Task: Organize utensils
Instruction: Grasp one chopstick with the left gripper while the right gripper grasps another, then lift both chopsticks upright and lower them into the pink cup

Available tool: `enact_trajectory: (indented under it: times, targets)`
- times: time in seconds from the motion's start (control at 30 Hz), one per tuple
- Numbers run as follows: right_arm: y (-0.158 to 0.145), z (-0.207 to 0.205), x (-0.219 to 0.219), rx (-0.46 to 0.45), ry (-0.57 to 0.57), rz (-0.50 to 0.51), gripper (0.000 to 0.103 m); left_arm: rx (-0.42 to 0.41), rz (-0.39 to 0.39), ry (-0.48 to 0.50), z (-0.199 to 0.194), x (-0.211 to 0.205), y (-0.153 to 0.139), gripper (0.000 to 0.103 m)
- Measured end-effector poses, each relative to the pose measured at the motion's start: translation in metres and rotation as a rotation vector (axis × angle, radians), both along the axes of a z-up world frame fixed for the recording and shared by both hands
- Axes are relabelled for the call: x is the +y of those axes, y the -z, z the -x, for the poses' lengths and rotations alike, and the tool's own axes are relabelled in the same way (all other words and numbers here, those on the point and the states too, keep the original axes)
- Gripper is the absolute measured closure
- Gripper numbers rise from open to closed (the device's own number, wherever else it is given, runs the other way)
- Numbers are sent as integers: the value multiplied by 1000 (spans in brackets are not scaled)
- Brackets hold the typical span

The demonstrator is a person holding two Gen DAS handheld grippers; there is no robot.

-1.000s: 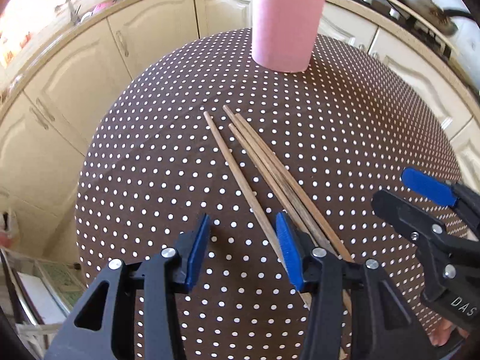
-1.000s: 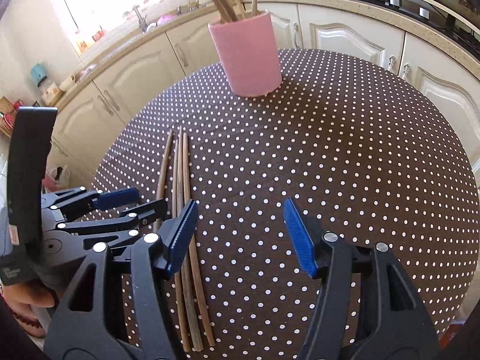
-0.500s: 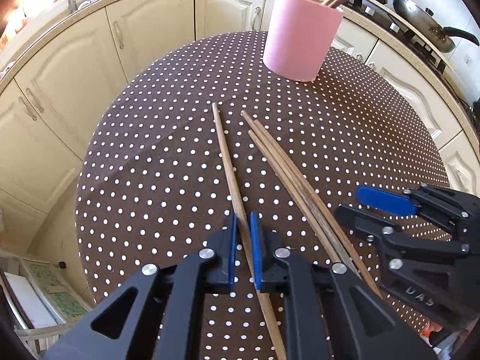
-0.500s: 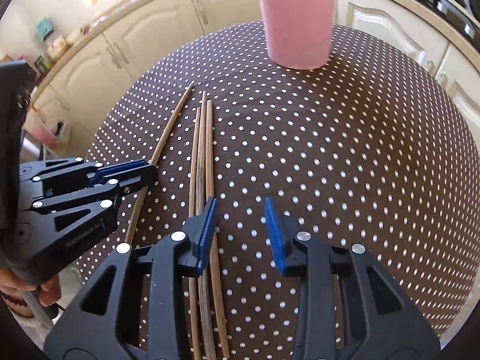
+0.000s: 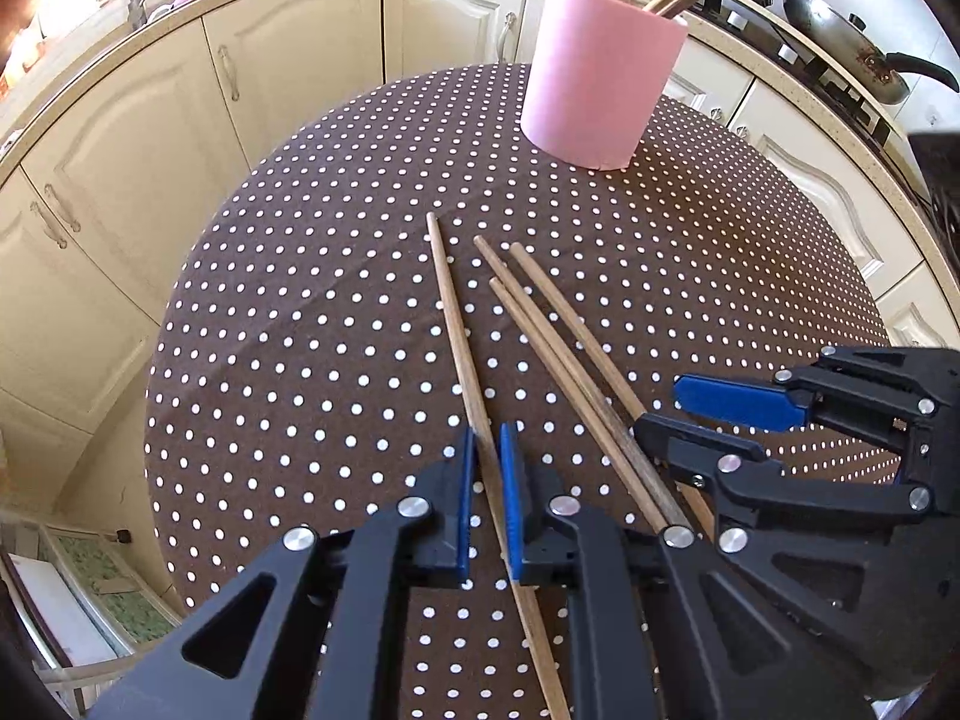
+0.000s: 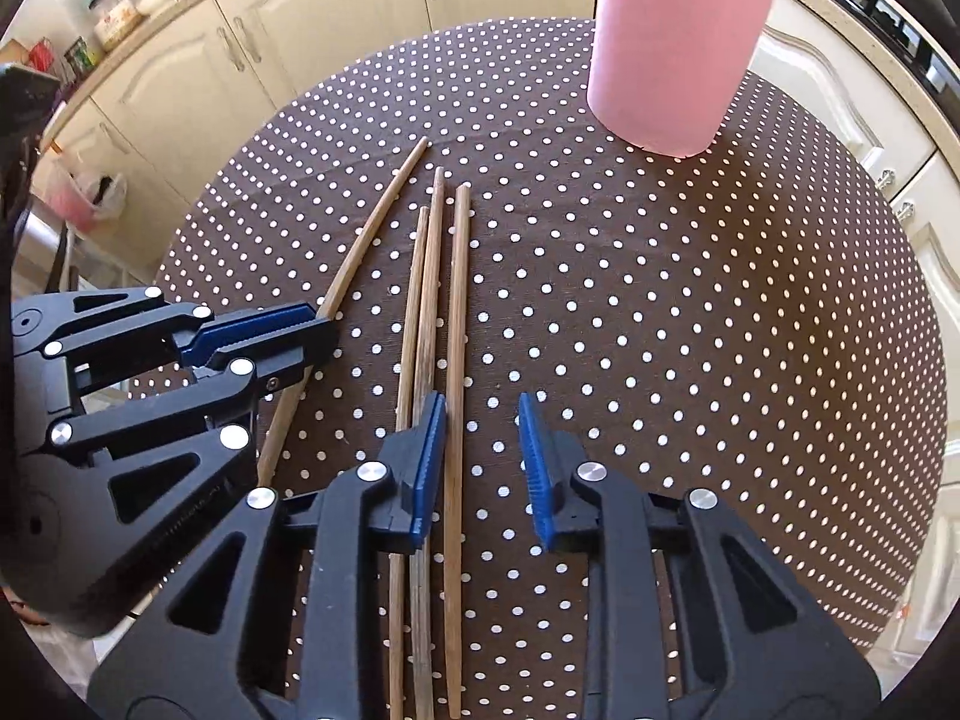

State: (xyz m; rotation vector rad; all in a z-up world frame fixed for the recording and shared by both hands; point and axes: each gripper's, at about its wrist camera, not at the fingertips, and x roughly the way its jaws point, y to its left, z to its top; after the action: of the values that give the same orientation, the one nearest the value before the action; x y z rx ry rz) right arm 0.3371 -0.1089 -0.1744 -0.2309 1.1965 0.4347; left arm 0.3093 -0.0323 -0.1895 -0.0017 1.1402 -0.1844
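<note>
Several wooden chopsticks lie on a round table with a brown polka-dot cloth [image 5: 300,330]. My left gripper [image 5: 485,438] is shut on the leftmost single chopstick [image 5: 453,324], also seen in the right wrist view [image 6: 366,240]. Three chopsticks [image 6: 435,300] lie side by side to its right. My right gripper [image 6: 480,438] is open, with the rightmost of those three [image 6: 459,324] between its fingers near the left pad. A pink holder [image 5: 600,90] with several chopsticks stands upright at the far side, also in the right wrist view [image 6: 672,42].
Cream kitchen cabinets [image 5: 150,120] curve around behind the table. A wok [image 5: 840,24] sits on the stove at the far right. The table edge [image 5: 156,420] drops off to the left. The two grippers are close together near the table's front.
My left gripper closed on the leftmost chopstick. My right gripper moved down and forward to the three chopsticks and narrowed its opening, now straddling the rightmost one.
</note>
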Motion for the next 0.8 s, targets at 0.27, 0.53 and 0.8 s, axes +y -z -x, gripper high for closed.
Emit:
enact_trajectory:
  times: [0.27, 0.53, 0.8]
  targets:
    - [-1, -22, 24, 17, -16, 49, 97, -12, 16, -15, -3, -1, 1, 95]
    - [-10, -4, -19, -75, 38, -104, 98, -83, 120, -26, 10, 19, -6, 97]
    - [-33, 36, -56, -192, 52, -223, 98, -198, 106, -62, 30, 24, -40, 97]
